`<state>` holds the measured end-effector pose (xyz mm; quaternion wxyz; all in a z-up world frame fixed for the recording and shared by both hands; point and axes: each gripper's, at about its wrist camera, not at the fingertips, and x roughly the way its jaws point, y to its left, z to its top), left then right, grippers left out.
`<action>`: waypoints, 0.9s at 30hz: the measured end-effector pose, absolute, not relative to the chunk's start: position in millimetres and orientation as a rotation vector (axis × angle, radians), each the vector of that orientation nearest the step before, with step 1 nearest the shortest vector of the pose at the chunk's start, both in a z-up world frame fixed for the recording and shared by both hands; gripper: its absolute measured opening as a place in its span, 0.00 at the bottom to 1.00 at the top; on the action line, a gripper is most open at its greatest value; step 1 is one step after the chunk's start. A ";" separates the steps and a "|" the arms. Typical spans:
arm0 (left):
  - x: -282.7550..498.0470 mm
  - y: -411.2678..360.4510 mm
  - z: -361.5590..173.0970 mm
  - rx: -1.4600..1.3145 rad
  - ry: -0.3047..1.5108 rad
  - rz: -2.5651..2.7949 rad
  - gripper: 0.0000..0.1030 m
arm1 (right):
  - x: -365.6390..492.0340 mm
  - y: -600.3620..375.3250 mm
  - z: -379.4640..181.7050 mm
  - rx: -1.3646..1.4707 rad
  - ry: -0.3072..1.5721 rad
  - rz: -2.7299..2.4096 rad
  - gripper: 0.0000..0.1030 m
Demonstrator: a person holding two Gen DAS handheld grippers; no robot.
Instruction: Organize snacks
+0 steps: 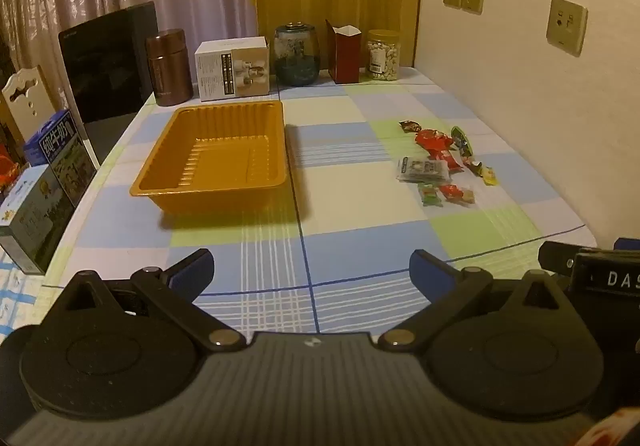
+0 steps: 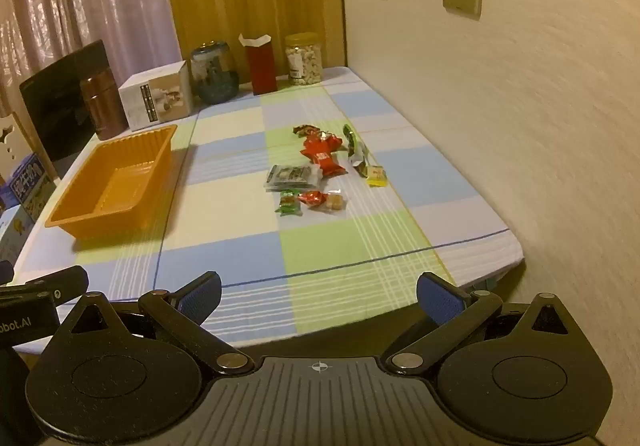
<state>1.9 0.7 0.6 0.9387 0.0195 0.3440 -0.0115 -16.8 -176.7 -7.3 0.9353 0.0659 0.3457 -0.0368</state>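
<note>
An empty orange plastic tray (image 1: 160,187) (image 2: 72,219) sits on the left of the checked tablecloth. A loose group of wrapped snacks lies on the right: a red packet (image 1: 436,143) (image 2: 322,153), a grey-white packet (image 1: 424,169) (image 2: 290,177), a green candy (image 1: 429,194) (image 2: 289,203), a red candy (image 1: 456,193) (image 2: 314,197) and a yellow one (image 1: 489,174) (image 2: 376,175). My left gripper (image 1: 312,272) is open and empty over the near edge, in front of the tray. My right gripper (image 2: 318,294) is open and empty, at the near table edge facing the snacks.
Along the far edge stand a brown flask (image 1: 168,65), a white box (image 1: 232,67), a glass jar (image 1: 297,55), a dark red carton (image 1: 344,51) and a nut jar (image 1: 383,54). Milk cartons (image 1: 44,181) stand at the left edge. A wall (image 2: 520,125) borders the right side.
</note>
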 end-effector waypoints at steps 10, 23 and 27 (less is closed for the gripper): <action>-0.8 2.3 -4.6 0.018 0.691 -0.046 1.00 | -16.2 -176.9 -5.0 0.133 0.715 -0.071 1.00; 1.4 1.1 -8.9 0.009 0.698 -0.051 1.00 | -14.8 -177.0 -9.6 0.132 0.719 -0.078 1.00; 1.7 1.0 -9.4 0.005 0.699 -0.049 1.00 | -14.9 -177.0 -10.0 0.132 0.718 -0.079 1.00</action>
